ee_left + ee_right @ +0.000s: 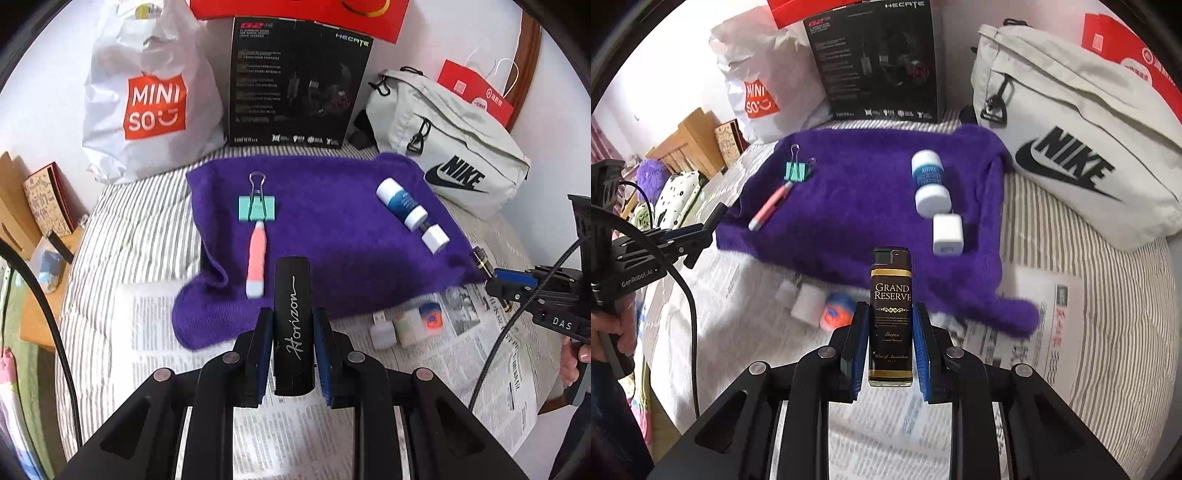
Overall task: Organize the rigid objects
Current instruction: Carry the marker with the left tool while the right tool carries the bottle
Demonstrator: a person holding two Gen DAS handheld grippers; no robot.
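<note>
Cloth, paper and plastic on a striped bedspread

The purple towel (332, 236) is fuzzy, matt cloth; the newspaper (424, 373) thin printed paper. The black lighter (293, 325) looks like smooth matt plastic, the brown lighter (891, 317) glossy. The binder clip (257, 206) has shiny wire handles. The Miniso bag (147, 92) is crinkled plastic film, the Nike bag (450, 147) matt woven fabric.

2 black handheld grippers, blue pads, cables hanging off both

Left gripper (291, 354) and right gripper (890, 347) look the same: matte black angular arms, round silver pivot screws, blue-faced fingers (324, 354). From the side, one body reads "GenRobot.AI" and the other "DAS", with a black cable (689, 295) looping down by each handle.
</note>
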